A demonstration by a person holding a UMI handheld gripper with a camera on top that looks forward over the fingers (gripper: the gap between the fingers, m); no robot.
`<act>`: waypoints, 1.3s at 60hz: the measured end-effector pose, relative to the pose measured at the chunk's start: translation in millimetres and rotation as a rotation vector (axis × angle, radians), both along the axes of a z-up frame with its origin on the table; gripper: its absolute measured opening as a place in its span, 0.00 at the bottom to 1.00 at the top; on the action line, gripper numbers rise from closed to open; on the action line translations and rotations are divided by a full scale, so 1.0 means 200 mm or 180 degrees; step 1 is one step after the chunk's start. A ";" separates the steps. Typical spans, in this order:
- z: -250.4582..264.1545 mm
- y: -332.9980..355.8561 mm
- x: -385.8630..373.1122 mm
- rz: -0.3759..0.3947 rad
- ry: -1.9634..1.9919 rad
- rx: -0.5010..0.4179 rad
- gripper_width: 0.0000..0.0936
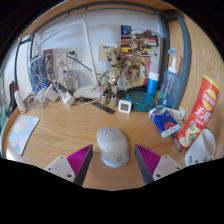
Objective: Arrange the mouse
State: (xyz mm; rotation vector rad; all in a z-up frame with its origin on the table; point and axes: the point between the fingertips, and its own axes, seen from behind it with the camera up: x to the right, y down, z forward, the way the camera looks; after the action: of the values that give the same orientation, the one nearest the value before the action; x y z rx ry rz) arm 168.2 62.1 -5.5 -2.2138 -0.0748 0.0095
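Note:
A white computer mouse (113, 146) lies on the wooden desk (70, 125), between my two fingers and toward their tips. My gripper (113, 158) is open: the magenta pads (80, 159) stand to either side of the mouse, with a small gap on each side. The mouse rests on the desk on its own.
A pale mat or paper (22, 134) lies at the left. A blue packet (166, 121) and an orange-red snack bag (202, 110) lie at the right. A small white cube (124, 105), cables and clutter (115, 75) stand along the back wall.

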 end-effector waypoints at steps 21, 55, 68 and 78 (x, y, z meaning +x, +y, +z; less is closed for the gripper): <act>0.00 0.21 0.12 -0.0176 0.0146 -0.0011 0.66; -0.02 0.22 0.14 -0.0496 0.0073 -0.0302 0.30; 0.53 0.24 0.01 -0.0799 -0.0084 0.0088 0.30; 1.13 0.24 -0.46 -0.0702 -0.0003 0.0630 0.30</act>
State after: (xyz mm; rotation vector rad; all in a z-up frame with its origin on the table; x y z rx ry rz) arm 75.8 109.5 221.1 -2.0133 0.1617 -0.1164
